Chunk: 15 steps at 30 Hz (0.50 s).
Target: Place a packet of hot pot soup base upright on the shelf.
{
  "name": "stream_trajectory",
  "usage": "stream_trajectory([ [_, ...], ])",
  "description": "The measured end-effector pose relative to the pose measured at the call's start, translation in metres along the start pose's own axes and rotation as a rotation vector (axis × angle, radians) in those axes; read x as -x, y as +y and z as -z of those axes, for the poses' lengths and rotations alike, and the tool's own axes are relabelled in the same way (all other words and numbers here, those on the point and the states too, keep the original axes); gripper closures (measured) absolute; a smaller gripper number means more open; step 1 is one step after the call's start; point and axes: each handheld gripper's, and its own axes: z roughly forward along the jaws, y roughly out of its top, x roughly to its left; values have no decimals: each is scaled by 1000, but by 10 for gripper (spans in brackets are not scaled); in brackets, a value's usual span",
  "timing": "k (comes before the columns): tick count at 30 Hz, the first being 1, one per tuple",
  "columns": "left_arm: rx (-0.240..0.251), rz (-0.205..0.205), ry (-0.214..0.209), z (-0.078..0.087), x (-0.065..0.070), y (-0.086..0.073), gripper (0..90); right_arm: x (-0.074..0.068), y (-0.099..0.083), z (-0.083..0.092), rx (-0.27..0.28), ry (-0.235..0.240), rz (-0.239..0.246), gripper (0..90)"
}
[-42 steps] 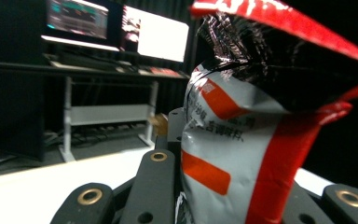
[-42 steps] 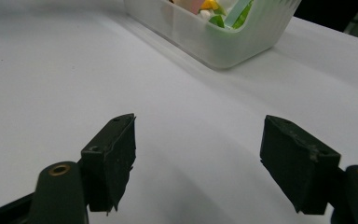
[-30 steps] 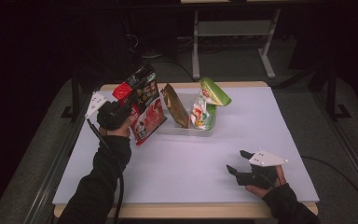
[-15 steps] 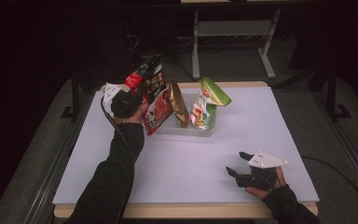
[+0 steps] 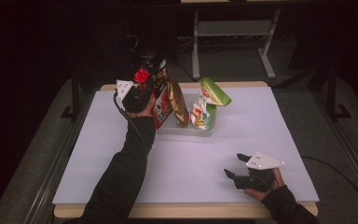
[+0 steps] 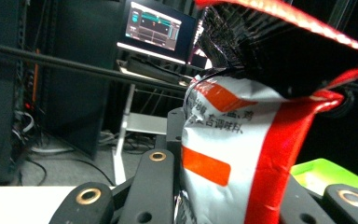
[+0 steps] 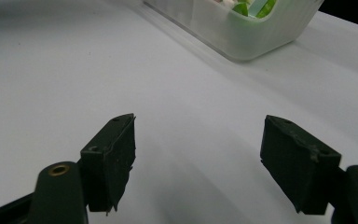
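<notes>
At about ten o'clock on the counter [image 5: 98,154], the left claw [image 5: 137,93] is clenched on a red, white and black snack bag [image 5: 154,81], gripping it near its crimped top and holding it upright at the left end of the clear plastic bin [image 5: 186,128]; in the left gripper view the snack bag [image 6: 242,140] stands pinched between the black jaws, its red edge and printed white panel close to the lens. Just to the right of it, toward one o'clock, a brown-gold bag [image 5: 177,102] stands in the bin, touching the held bag, and a green-and-white bag [image 5: 205,105] leans at the bin's right end with its green top folded over. At five o'clock, well apart from the bin, the right claw [image 5: 237,165] rests low on the white counter in the person's right hand [image 5: 261,179], released, its jaws spread wide with nothing between them; in the right gripper view the bin [image 7: 242,28] lies ahead at one o'clock.
</notes>
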Motion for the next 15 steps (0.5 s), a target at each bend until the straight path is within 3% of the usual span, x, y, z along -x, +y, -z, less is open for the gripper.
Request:
stream_trajectory([
  [2,-6,-15,15,-5,1,-3,794,-1,0,0,5,3,0,255],
  [7,35,-6,35,-10,2,-11,789,-2,1,1,9,9,6,256],
  [10,15,-14,15,-12,0,-17,785,-2,1,2,13,9,8,257],
  [13,0,-58,-23,-9,-1,-23,776,-2,1,2,11,12,12,257],
  [15,3,-47,-59,-7,-3,-24,761,-2,1,2,10,14,9,258],
])
